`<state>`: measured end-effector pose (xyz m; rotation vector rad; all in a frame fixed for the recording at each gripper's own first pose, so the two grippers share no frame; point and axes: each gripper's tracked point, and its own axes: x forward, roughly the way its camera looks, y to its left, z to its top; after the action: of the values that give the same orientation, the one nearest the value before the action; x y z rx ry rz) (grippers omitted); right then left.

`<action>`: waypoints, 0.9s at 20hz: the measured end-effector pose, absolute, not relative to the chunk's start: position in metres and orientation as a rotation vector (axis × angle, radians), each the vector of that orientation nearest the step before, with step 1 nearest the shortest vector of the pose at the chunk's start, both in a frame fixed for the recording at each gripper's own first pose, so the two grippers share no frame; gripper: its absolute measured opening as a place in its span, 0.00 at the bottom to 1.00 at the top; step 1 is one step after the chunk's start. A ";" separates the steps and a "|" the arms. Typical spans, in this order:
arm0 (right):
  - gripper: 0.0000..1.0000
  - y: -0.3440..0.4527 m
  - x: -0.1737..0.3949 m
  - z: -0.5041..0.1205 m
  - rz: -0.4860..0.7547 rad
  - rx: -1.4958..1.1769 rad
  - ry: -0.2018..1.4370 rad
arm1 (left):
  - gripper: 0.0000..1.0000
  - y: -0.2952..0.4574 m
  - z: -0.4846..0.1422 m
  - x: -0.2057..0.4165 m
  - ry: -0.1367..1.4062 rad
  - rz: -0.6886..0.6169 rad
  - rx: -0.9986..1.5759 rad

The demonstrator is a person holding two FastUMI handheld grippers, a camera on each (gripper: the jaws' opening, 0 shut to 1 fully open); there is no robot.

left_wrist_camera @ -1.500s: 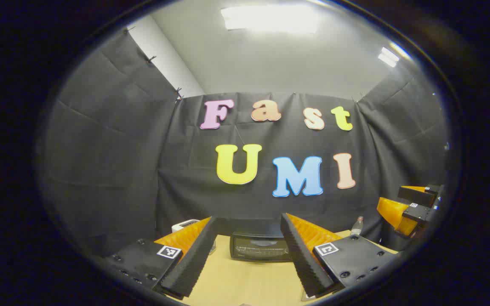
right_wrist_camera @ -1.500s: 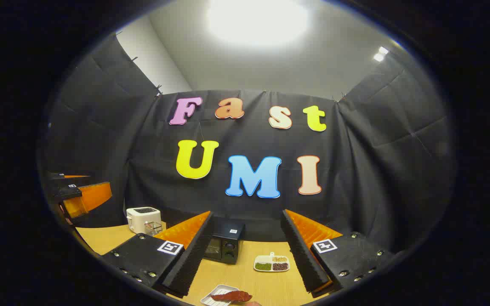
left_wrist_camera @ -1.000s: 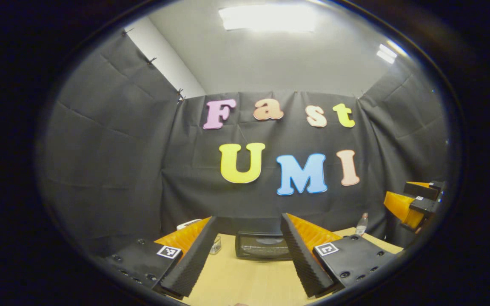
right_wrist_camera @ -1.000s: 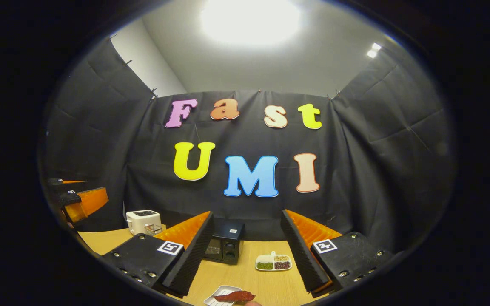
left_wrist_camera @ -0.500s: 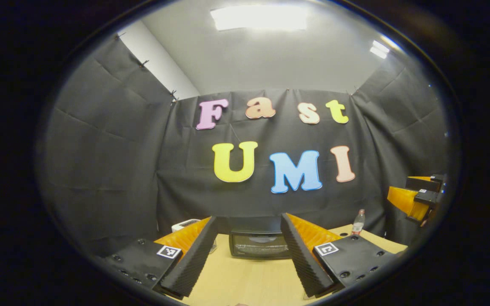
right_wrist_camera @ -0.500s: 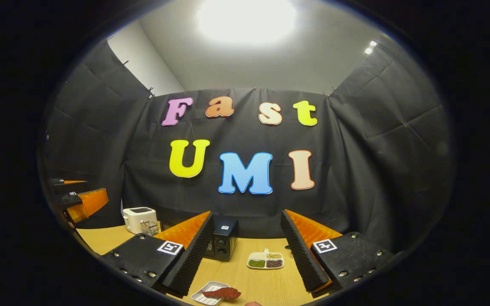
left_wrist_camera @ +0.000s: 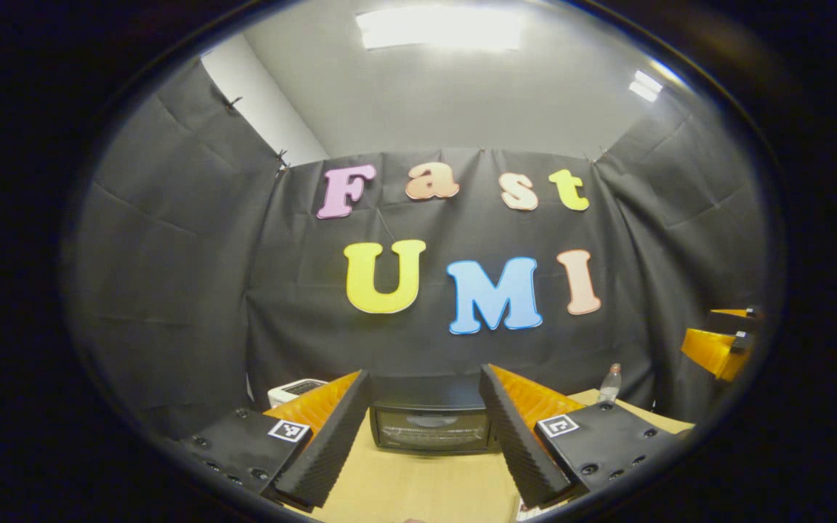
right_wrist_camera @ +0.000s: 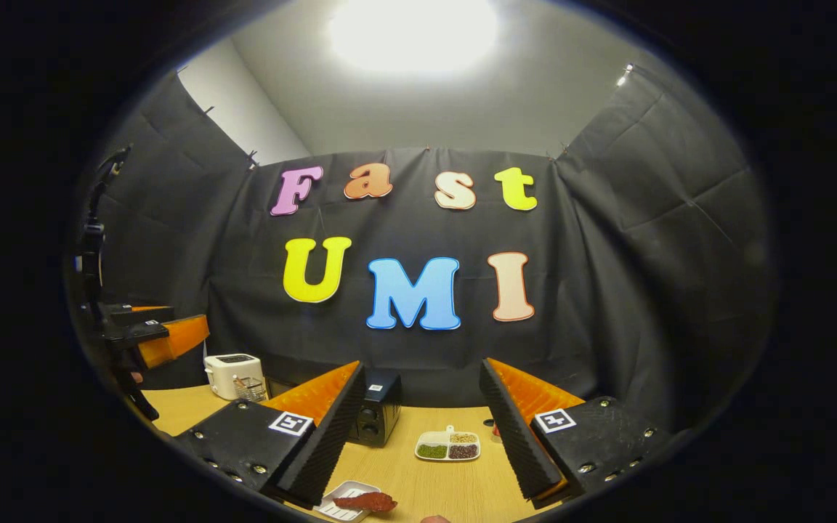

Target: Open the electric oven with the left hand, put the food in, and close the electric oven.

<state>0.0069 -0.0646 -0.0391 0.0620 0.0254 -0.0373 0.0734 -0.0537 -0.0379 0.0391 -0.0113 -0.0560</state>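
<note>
The oven (left_wrist_camera: 431,425) has come closer, right between the wide-open, empty left gripper (left_wrist_camera: 424,436) fingers – door not yet opened – while the open right gripper (right_wrist_camera: 418,436) waits above the food (right_wrist_camera: 362,501).

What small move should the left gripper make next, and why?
Probably ease forward toward the oven. Its door looks closed, and the left gripper is open with the oven framed between its fingers but apart from it. The food lies on its tray, ungrasped, near the open right gripper.
</note>
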 end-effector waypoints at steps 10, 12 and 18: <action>0.95 -0.064 0.037 -0.041 -0.199 0.029 0.020 | 1.00 -0.036 -0.109 0.218 0.045 -0.135 0.016; 0.95 -0.064 0.043 -0.044 -0.229 0.012 0.024 | 1.00 -0.040 -0.130 0.240 0.075 -0.159 0.012; 0.95 -0.060 0.054 -0.056 -0.298 -0.018 0.058 | 0.98 -0.052 -0.193 0.298 0.158 -0.220 -0.005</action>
<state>0.0538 -0.0596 -0.0558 -0.0182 0.0584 -0.2979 0.2982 -0.0522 -0.1933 -0.0050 0.1581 -0.2202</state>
